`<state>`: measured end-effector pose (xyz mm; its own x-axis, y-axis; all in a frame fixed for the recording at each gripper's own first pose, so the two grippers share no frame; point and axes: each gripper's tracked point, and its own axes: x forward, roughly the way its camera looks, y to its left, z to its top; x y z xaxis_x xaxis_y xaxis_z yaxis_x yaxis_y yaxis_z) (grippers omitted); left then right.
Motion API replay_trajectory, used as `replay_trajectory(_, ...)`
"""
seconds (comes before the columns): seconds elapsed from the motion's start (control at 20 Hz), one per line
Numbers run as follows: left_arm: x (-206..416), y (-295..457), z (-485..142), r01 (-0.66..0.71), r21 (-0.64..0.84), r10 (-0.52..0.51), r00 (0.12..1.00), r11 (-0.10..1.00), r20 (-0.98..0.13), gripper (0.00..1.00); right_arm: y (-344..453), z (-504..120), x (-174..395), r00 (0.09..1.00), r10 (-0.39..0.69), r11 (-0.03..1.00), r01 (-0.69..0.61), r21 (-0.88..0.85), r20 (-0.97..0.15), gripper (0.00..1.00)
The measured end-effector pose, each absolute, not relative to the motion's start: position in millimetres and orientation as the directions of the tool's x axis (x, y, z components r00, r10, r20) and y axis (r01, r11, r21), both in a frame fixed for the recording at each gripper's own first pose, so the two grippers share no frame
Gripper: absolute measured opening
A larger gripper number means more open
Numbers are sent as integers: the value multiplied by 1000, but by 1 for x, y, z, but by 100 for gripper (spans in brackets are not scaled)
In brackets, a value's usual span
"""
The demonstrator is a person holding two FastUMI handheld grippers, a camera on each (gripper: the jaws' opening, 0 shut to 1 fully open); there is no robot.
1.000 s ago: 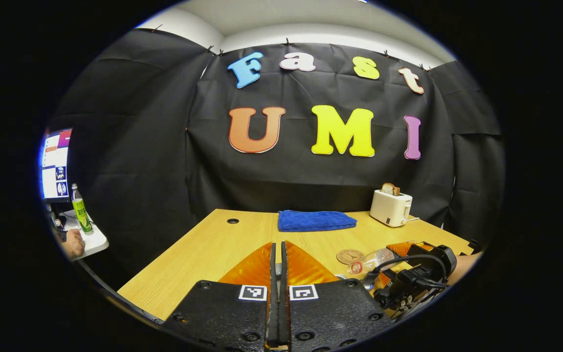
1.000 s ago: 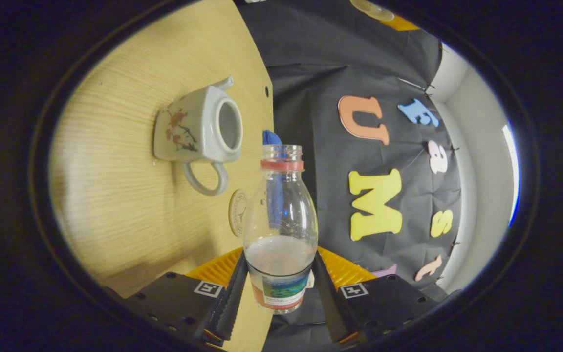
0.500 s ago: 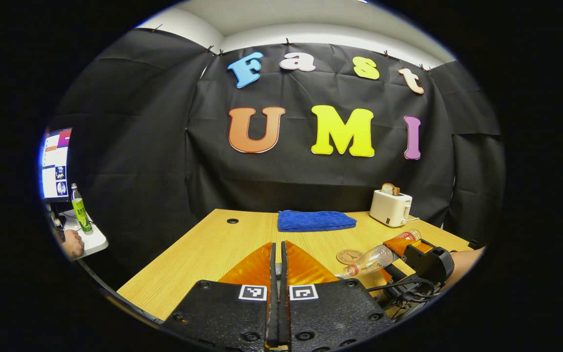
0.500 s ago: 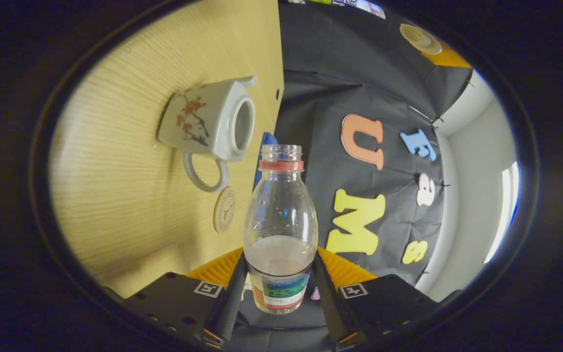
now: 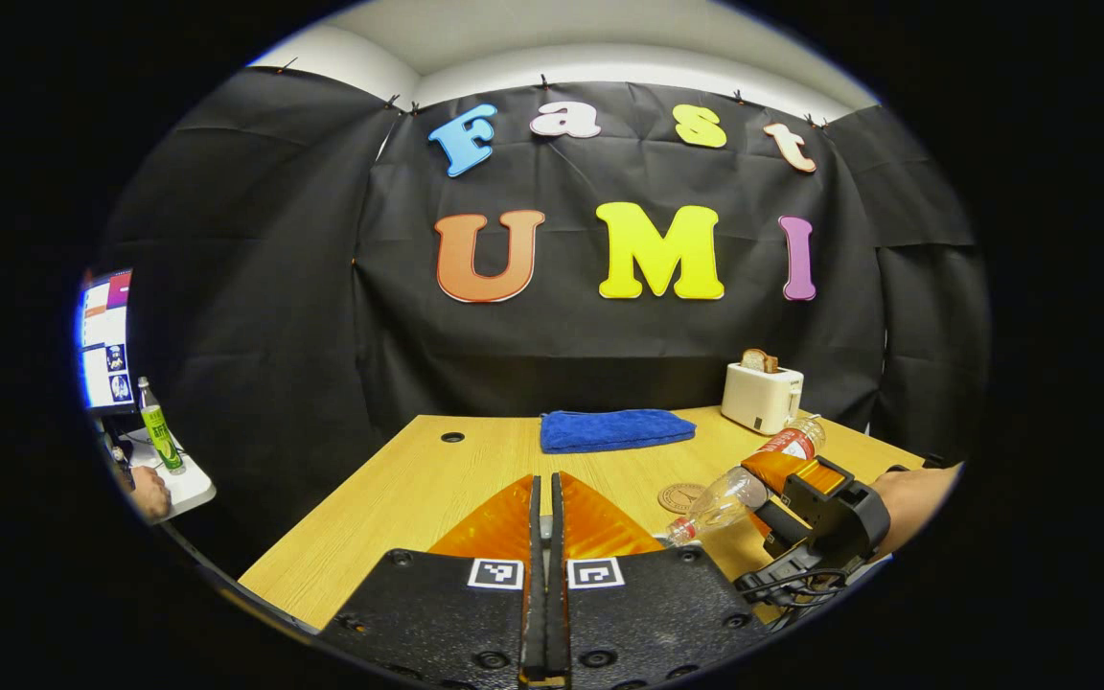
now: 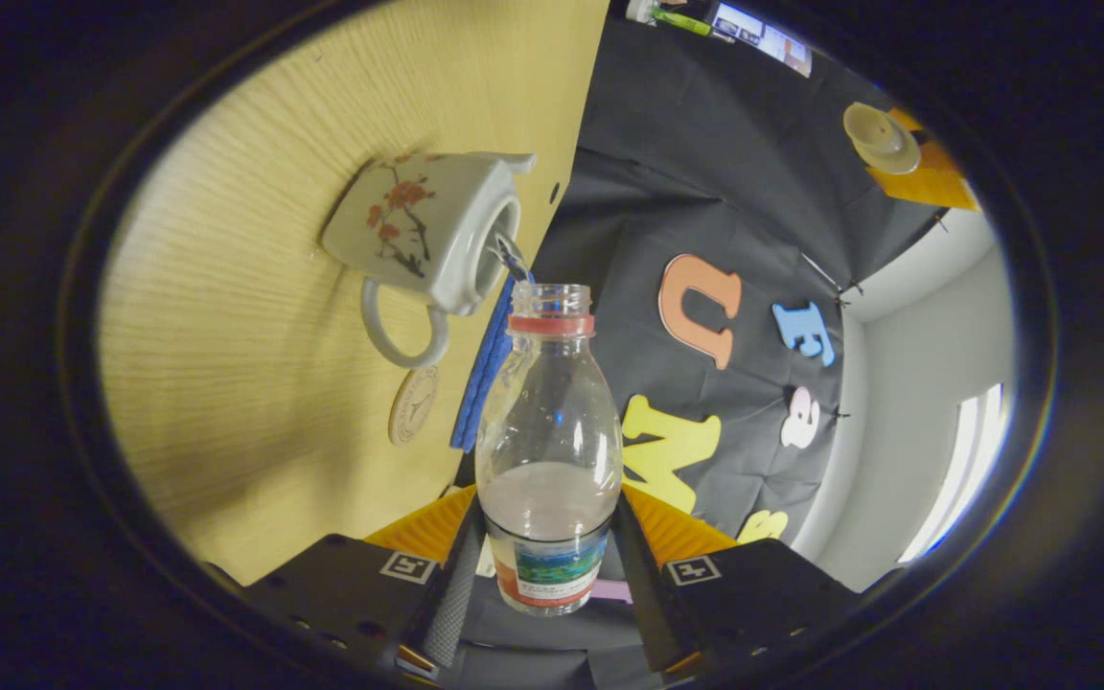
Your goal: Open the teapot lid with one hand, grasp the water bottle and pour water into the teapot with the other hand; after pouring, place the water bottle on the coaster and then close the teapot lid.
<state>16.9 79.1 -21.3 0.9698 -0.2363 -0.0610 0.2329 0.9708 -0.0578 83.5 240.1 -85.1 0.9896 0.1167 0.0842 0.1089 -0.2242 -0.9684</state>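
In the right gripper view my right gripper (image 6: 549,522) is shut on a clear water bottle (image 6: 549,422), uncapped and partly full. The bottle is tipped, and a thin stream of water (image 6: 510,257) runs from its mouth into the open white flowered teapot (image 6: 418,225) on the wooden table (image 6: 226,383). A round coaster (image 6: 413,407) lies by the teapot's handle. The teapot lid (image 6: 882,139) hangs far off between the other gripper's fingers. In the left gripper view my left gripper (image 5: 542,491) is shut; the right gripper (image 5: 774,474) tilts the bottle (image 5: 729,494) beside the coaster (image 5: 681,497).
A folded blue cloth (image 5: 614,428) and a white toaster (image 5: 761,396) with a slice of bread sit at the table's back. Off the table's left side are a monitor (image 5: 103,340), a green bottle (image 5: 157,428) and a person's hand (image 5: 148,491).
The right gripper has tipped the bottle further and brought its mouth over the teapot's opening; a stream of water now runs out. The left gripper has barely moved.
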Motion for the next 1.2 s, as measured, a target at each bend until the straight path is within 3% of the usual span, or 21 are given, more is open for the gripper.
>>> replay_trajectory(1.2, 19, 78, -29, 225, -17, -226, 970, 974, -86, 3, 251, -33, 79, 935, 234, -391, 342, -854, 267, 75)
